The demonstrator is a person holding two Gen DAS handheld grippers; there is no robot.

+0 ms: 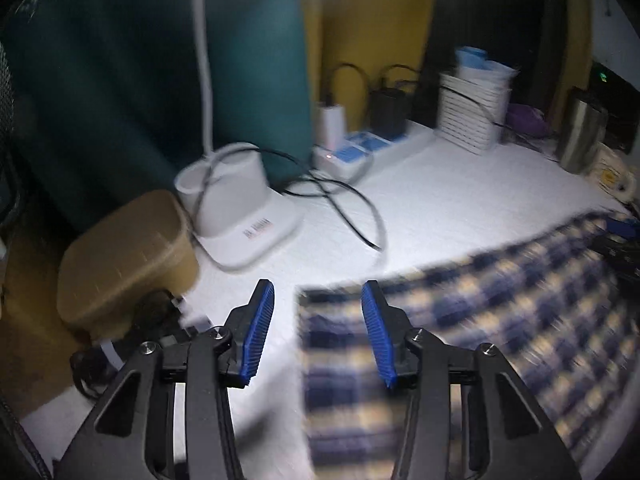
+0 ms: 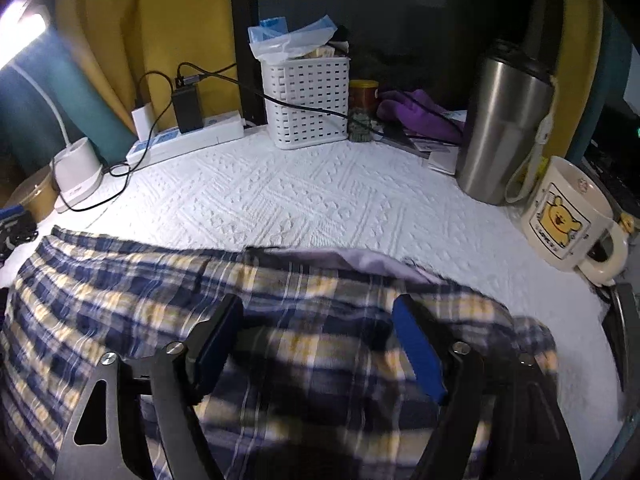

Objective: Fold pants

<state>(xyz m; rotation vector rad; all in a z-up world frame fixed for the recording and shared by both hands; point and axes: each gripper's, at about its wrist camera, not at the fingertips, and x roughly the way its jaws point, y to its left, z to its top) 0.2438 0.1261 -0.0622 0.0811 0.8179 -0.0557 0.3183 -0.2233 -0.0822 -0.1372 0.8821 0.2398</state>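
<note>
Blue, white and yellow plaid pants (image 2: 132, 292) lie spread on the white quilted table cover (image 2: 304, 196). In the left wrist view the pants (image 1: 500, 320) fill the lower right, blurred by motion. My left gripper (image 1: 318, 300) is open and empty, hovering over the pants' left edge. My right gripper (image 2: 318, 312) is open and empty, low over the middle of the pants near their far edge. A pale lining (image 2: 360, 262) shows at that far edge.
At the back stand a white perforated basket (image 2: 306, 108), a power strip with chargers (image 2: 188, 136), a steel tumbler (image 2: 500, 124), a bear mug (image 2: 568, 216) and a white lamp base (image 1: 240, 208) with loose cables. A brown box (image 1: 124, 256) sits at the left edge.
</note>
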